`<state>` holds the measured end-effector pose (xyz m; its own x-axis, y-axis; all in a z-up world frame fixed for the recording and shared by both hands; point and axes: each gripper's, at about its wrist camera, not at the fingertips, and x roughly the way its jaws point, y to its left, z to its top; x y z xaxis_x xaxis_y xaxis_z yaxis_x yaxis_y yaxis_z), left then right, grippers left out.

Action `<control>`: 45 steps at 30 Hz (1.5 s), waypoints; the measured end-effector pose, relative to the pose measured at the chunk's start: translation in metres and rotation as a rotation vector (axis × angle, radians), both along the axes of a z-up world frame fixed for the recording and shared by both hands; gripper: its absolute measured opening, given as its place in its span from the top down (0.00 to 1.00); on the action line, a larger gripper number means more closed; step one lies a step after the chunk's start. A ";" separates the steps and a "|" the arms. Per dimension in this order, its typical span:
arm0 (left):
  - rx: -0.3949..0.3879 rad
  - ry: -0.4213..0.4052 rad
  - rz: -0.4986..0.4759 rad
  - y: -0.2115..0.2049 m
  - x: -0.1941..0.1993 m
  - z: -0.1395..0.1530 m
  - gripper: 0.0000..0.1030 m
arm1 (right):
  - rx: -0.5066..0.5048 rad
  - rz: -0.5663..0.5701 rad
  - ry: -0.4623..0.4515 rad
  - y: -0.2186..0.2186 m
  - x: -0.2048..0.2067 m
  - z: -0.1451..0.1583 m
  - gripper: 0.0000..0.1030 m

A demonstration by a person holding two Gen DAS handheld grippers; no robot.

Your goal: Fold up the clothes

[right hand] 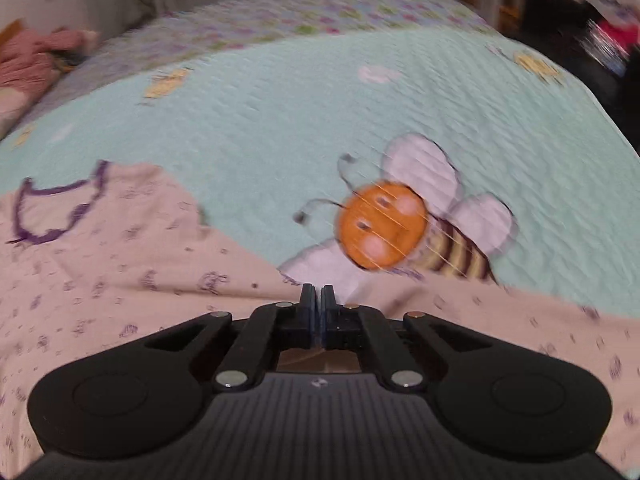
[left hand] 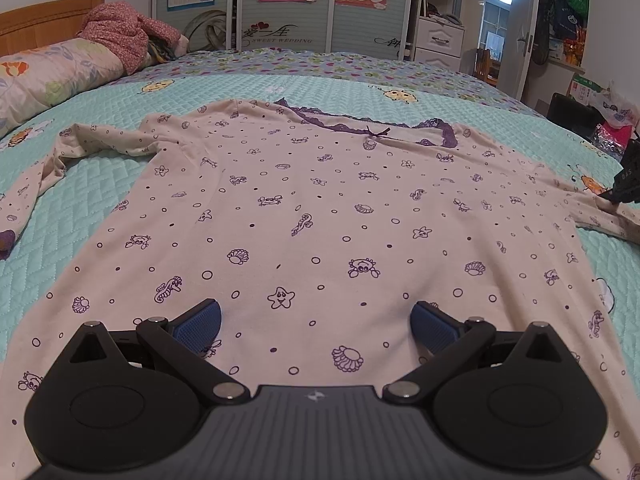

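A pink long-sleeved pajama top with purple sea-creature prints and a purple lace collar lies flat, front up, on the bed. My left gripper is open, its blue pads wide apart just above the shirt's lower part. My right gripper is shut on the shirt's right sleeve near the shoulder; it also shows at the right edge of the left wrist view, pinching the sleeve. The right wrist view is motion-blurred. The left sleeve lies bent at the left.
The bed has a mint quilted cover with bee pictures. A floral pillow and a red garment lie at the headboard on the left. A wardrobe, drawers and bags stand beyond the bed.
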<state>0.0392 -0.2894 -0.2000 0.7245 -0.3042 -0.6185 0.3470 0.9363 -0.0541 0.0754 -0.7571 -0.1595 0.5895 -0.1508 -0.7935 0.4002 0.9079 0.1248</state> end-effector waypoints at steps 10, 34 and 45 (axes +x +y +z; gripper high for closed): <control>-0.011 0.003 -0.004 0.002 0.000 0.000 0.00 | -0.029 -0.240 -0.246 0.002 -0.033 0.039 0.68; -0.004 0.001 -0.005 0.002 0.000 0.000 0.00 | -0.406 0.309 0.158 0.073 -0.067 -0.005 0.67; -0.006 0.002 -0.006 0.001 0.001 0.000 0.00 | -0.096 0.204 0.162 0.056 -0.094 0.009 0.71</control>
